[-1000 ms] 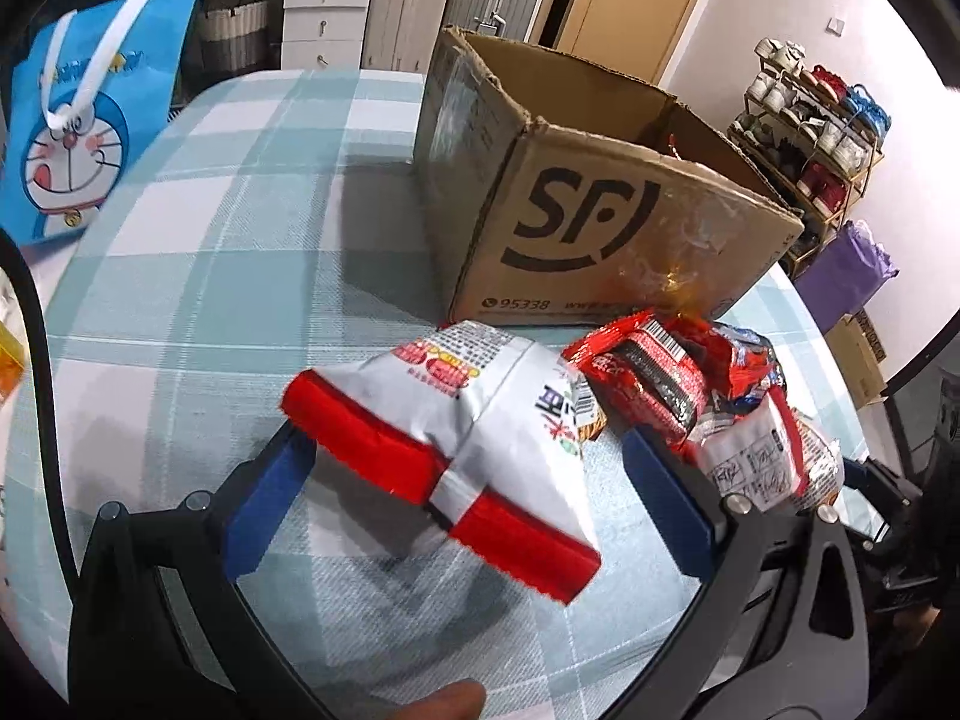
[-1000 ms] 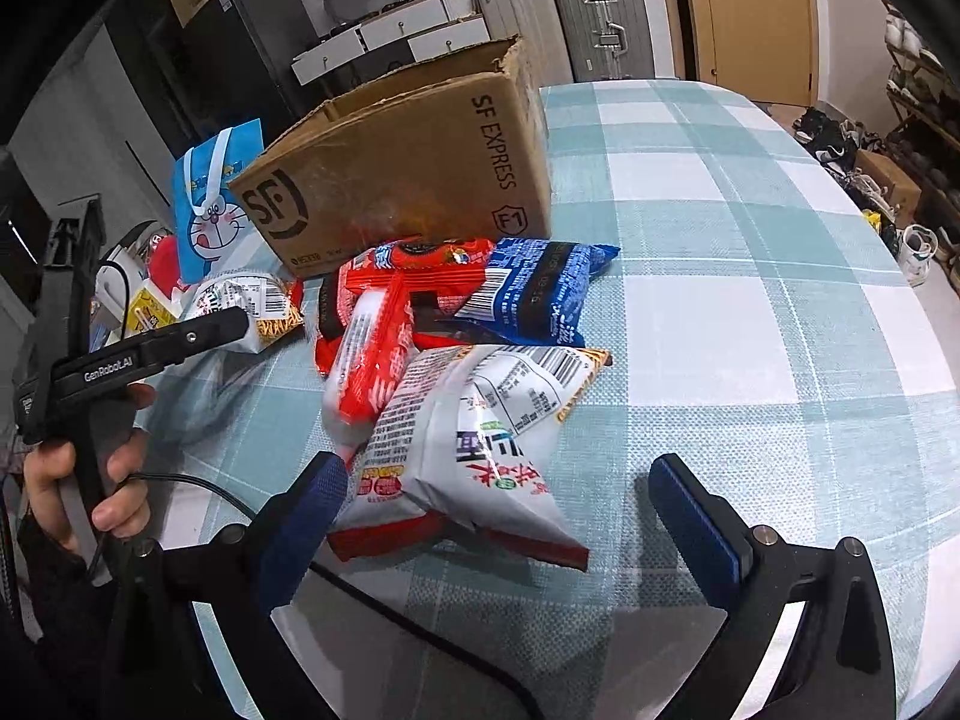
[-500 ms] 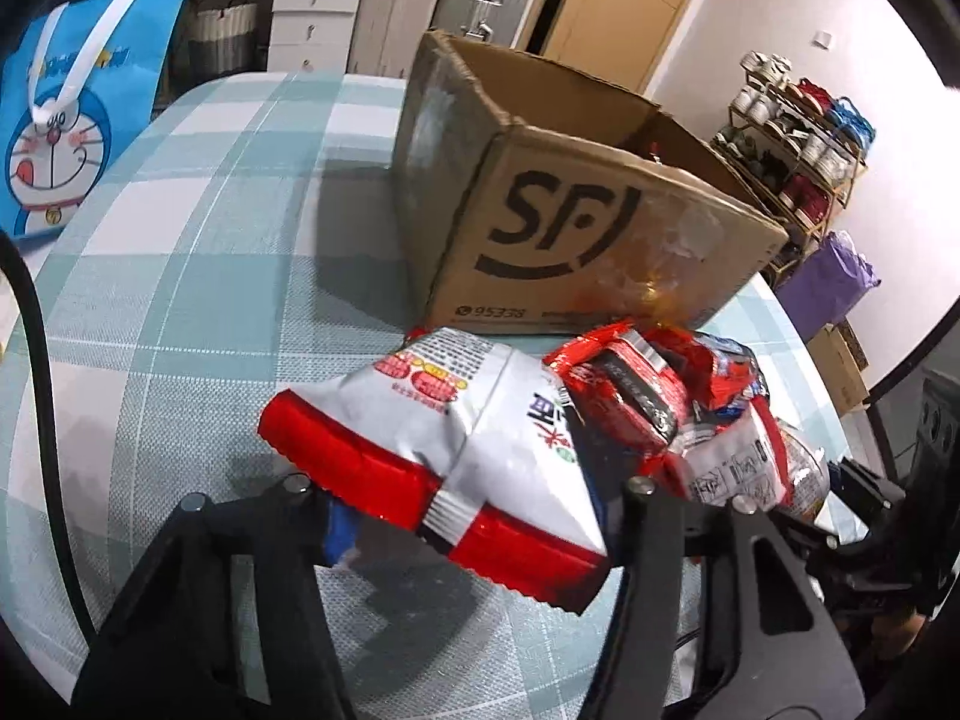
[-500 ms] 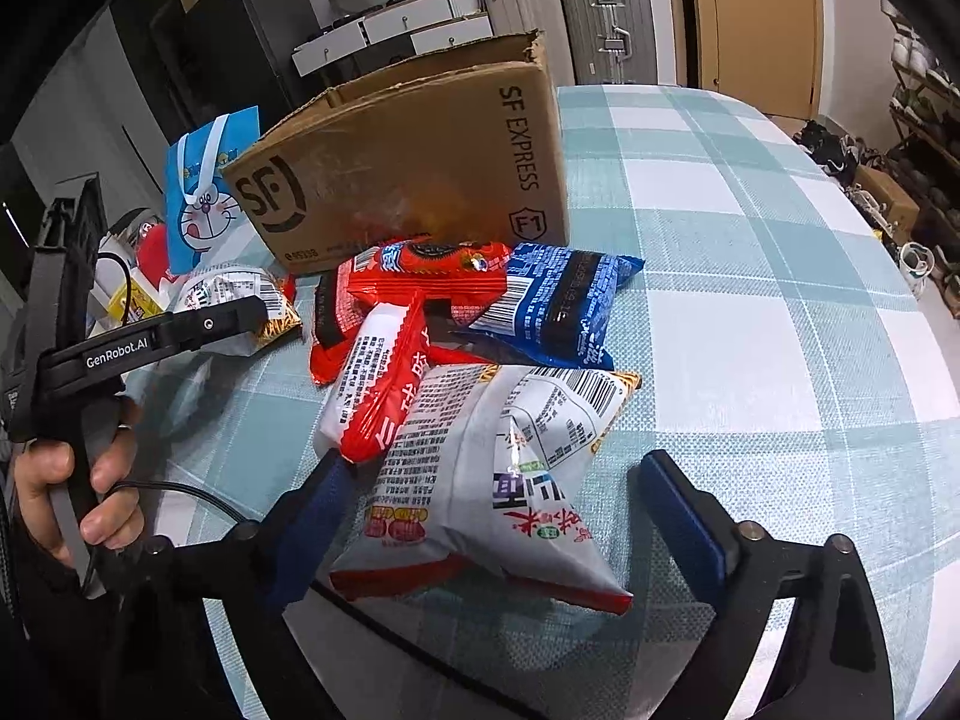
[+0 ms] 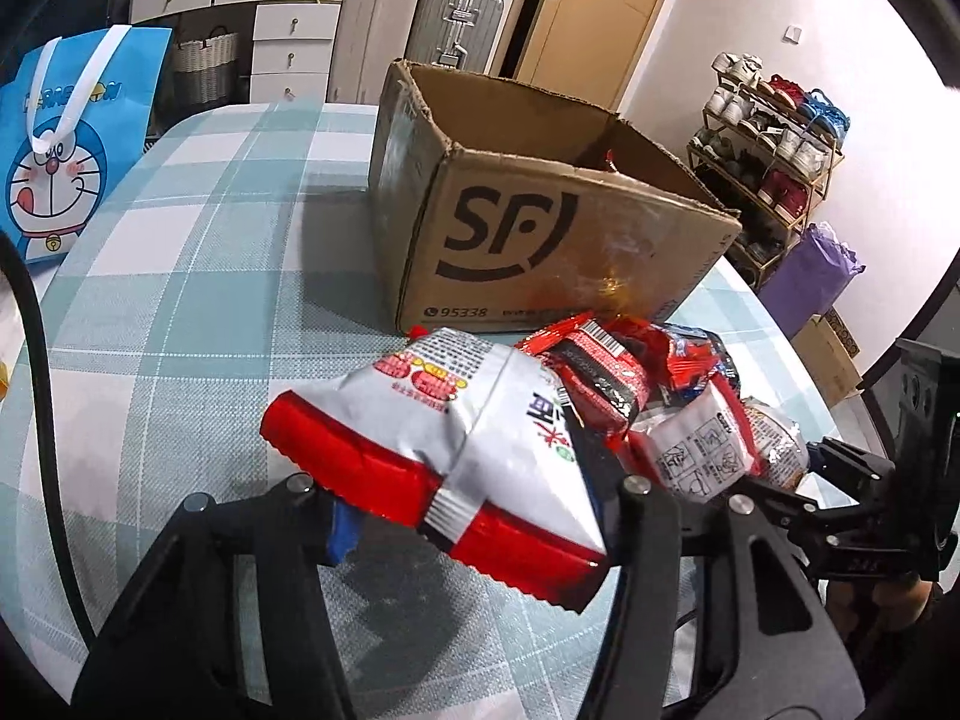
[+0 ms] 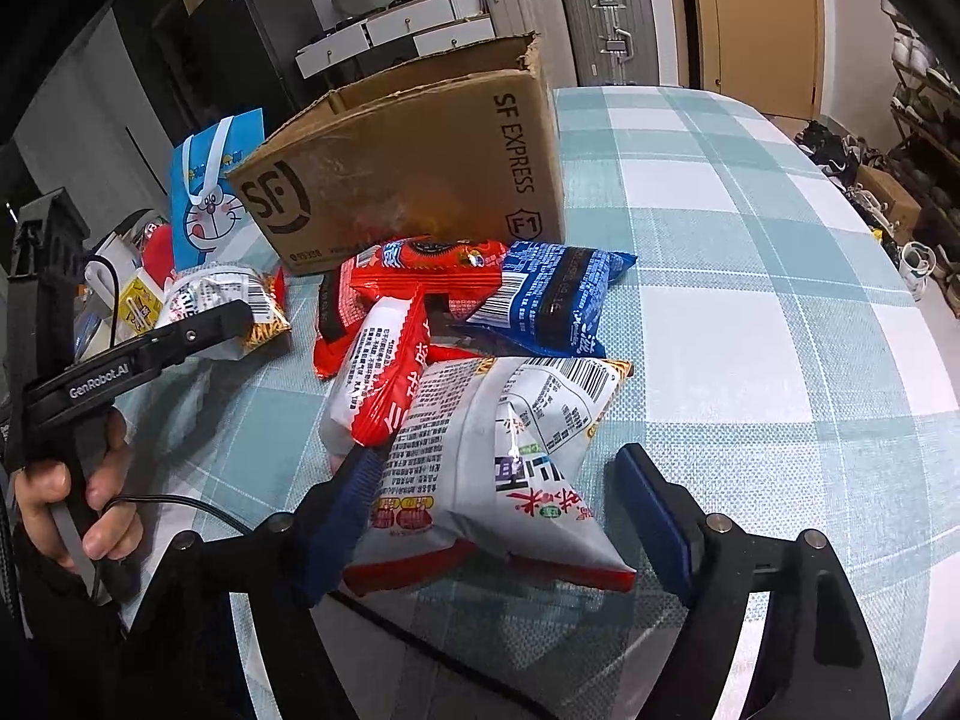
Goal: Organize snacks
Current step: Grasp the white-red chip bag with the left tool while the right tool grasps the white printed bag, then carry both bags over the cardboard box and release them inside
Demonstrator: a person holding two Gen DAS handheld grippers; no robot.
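Closed since earlier, left claw (image 5: 474, 516) grips the white-red snack bag (image 5: 444, 438); right claw (image 6: 498, 516) gapes.

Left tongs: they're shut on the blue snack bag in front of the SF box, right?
Not the blue one. The left tongs are shut on the white-and-red bag in front of the SF box, as the left wrist view shows. The blue bag lies in the pile, held by neither tongs, as the right wrist view shows.
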